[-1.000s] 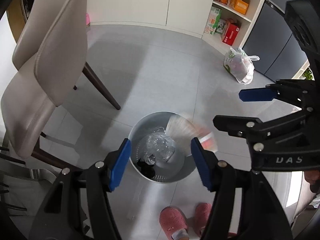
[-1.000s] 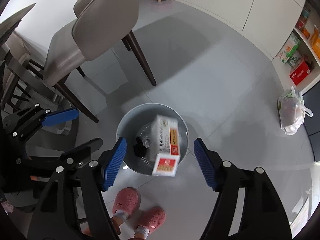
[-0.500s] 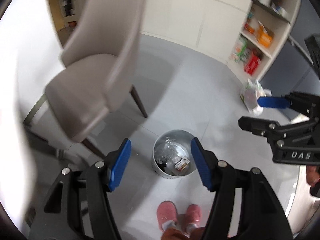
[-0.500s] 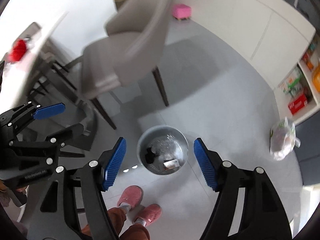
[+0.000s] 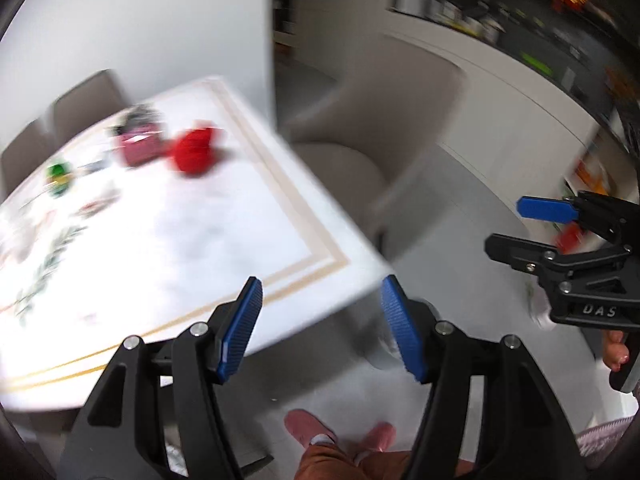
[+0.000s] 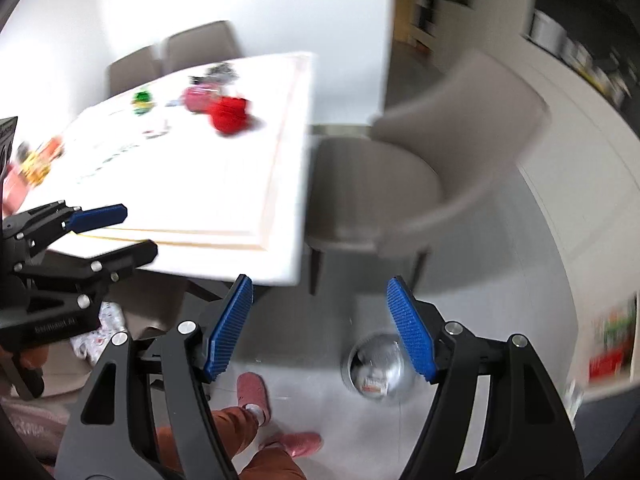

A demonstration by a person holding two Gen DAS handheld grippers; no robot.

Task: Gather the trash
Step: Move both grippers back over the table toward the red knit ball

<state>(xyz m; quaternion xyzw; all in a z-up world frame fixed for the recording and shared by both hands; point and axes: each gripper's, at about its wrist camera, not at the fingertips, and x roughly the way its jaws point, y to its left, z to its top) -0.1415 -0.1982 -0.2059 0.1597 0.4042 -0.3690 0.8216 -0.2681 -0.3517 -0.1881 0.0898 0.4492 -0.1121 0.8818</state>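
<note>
Both views are motion-blurred. The left gripper (image 5: 320,328) is held above the near corner of the white table (image 5: 168,240), its jaws spread wide with nothing between them. The right gripper (image 6: 320,328) is likewise spread and empty, over open grey floor (image 6: 480,264) just off the table's right edge.

On the table's far part lie a red object (image 5: 194,152), a pink item (image 5: 138,146) just beside it and a small green item (image 5: 59,174) further left; details cannot be made out. A beige chair (image 6: 400,184) stands close against the table's right edge, leaving floor free nearer the viewer. The metal trash bin (image 6: 376,368) sits on that floor, near right, with a carton visible inside, partly hidden by the right gripper's finger. Pink slippers (image 6: 252,392) stand near the bin.

Half a second ago both cameras looked straight down at the bin; they have since swung up toward the table, and the bin is now low in the right view.
</note>
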